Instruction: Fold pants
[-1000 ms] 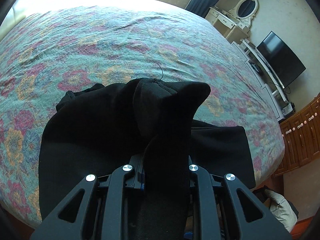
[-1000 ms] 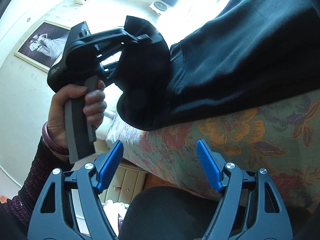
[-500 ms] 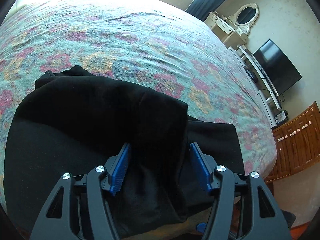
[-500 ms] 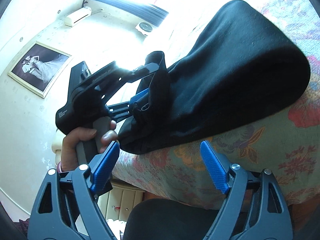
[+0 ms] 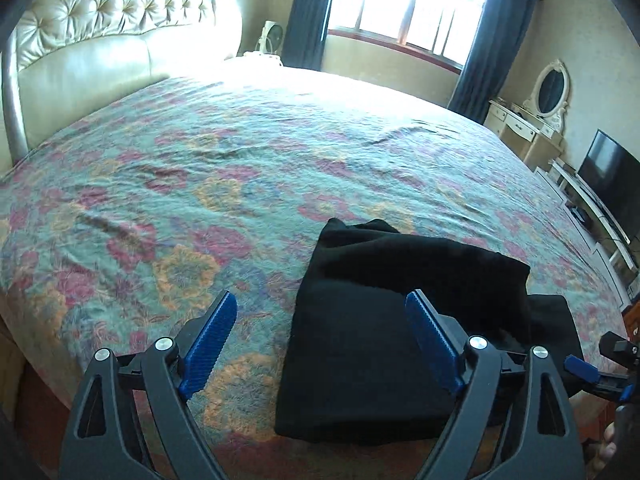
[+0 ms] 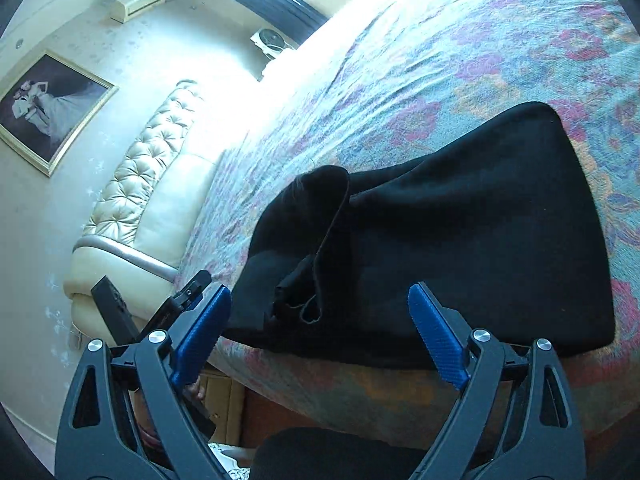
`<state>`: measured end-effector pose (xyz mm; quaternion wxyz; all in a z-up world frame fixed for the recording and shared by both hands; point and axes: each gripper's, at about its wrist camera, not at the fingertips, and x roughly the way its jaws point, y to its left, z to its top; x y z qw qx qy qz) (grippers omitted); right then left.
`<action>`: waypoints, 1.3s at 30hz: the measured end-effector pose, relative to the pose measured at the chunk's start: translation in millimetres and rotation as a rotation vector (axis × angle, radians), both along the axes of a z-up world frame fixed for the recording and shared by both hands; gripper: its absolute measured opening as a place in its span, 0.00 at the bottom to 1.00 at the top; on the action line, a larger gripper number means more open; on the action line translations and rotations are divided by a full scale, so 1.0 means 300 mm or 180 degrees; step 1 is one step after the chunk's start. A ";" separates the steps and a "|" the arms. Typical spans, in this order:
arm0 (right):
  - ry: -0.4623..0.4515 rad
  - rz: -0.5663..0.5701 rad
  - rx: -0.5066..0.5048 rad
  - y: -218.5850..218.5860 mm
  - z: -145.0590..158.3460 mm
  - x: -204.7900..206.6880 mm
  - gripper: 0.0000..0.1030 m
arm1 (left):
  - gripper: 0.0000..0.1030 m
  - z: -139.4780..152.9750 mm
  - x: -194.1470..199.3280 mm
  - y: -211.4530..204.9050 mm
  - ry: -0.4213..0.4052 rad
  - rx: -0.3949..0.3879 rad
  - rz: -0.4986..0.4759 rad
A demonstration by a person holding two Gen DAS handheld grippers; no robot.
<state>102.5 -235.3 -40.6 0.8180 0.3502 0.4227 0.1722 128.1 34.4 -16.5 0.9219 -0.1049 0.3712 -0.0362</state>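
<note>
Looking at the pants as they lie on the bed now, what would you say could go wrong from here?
1. The black pants lie right at the bed's near edge; a nudge could slide them off.
2. A loose flap sticks up on top, so the fold may spring open.
3. Both the left gripper and the right gripper are open and empty, so nothing restrains the cloth.

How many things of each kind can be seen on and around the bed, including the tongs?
Black pants, folded on the bed: 1
Tongs, both open and empty: 2 (left tongs, right tongs)
Headboard: 1
Oval mirror: 1
Television: 1
Framed picture: 1
Bed: 1
Total: 8
</note>
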 end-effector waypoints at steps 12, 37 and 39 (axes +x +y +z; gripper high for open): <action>0.0621 0.0349 0.0091 0.204 -0.147 0.193 0.70 | 0.83 -0.113 -0.030 0.053 0.0126 -0.0317 0.0052; 0.0055 0.0303 0.0310 -0.094 0.030 0.086 0.14 | 0.83 -0.080 -0.023 -0.039 0.0114 -0.0591 -0.0263; 0.0078 0.0259 0.0282 -0.127 0.021 0.076 0.14 | 0.83 -0.084 -0.026 -0.059 0.0124 -0.0562 -0.0304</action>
